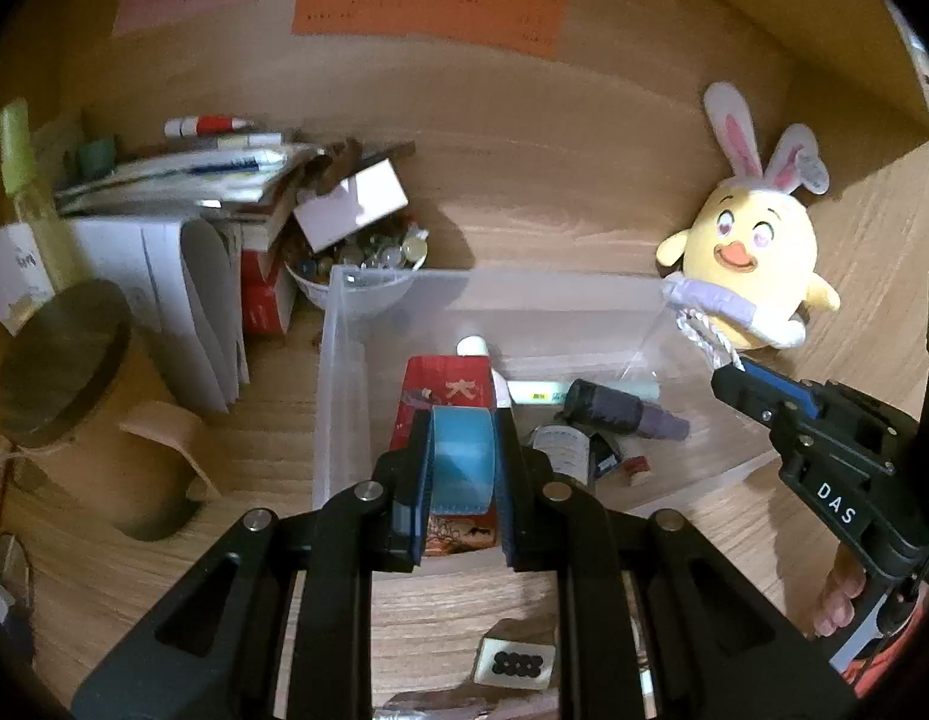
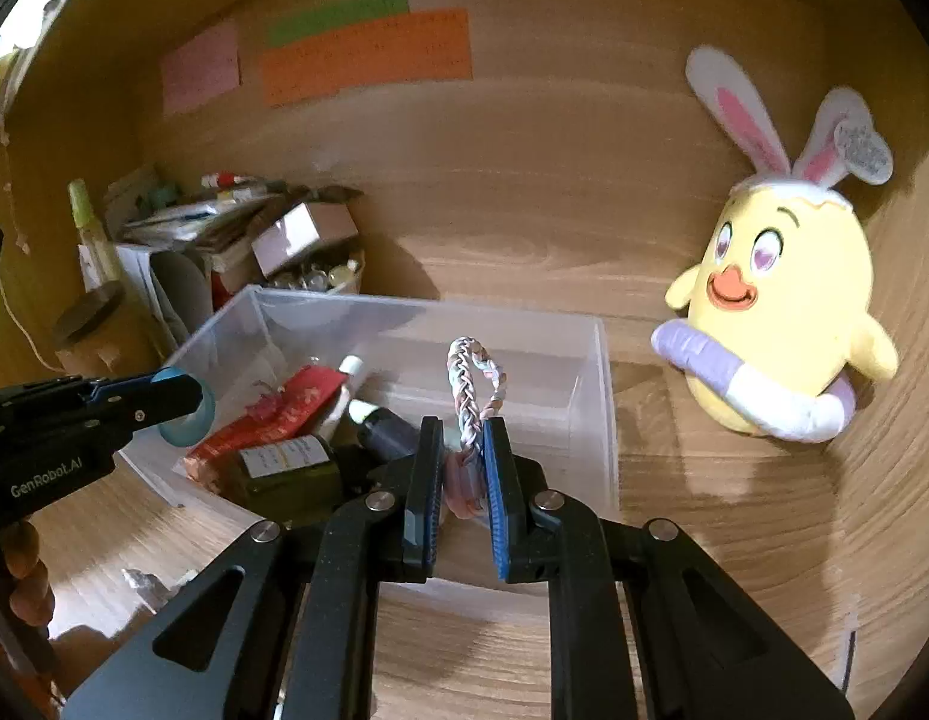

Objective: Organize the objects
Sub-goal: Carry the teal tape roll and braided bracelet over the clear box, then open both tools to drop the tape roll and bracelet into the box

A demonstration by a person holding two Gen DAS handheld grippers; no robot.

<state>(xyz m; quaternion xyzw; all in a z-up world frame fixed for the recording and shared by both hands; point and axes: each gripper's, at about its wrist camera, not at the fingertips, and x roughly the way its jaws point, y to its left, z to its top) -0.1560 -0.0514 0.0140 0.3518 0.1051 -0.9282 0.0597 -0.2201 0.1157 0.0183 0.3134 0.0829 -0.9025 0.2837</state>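
My left gripper (image 1: 462,468) is shut on a blue tape roll (image 1: 462,450), held over the near edge of a clear plastic bin (image 1: 338,390). The bin holds a red packet (image 1: 443,396), a dark bottle (image 1: 620,411) and small jars. In the right wrist view my right gripper (image 2: 464,456) is shut on a pastel braided bracelet (image 2: 472,381), whose loop stands up over the bin (image 2: 605,396). The left gripper (image 2: 185,405) with the tape roll (image 2: 194,417) comes in from the left there. The right gripper (image 1: 734,369) shows at the bin's right corner.
A yellow plush chick with bunny ears (image 2: 782,312) leans in the right corner of the wooden shelf. Left of the bin are stacked papers and books (image 1: 182,180), a bowl of marbles (image 1: 368,264) and a cardboard tube (image 1: 62,354). A small tile (image 1: 515,663) lies near me.
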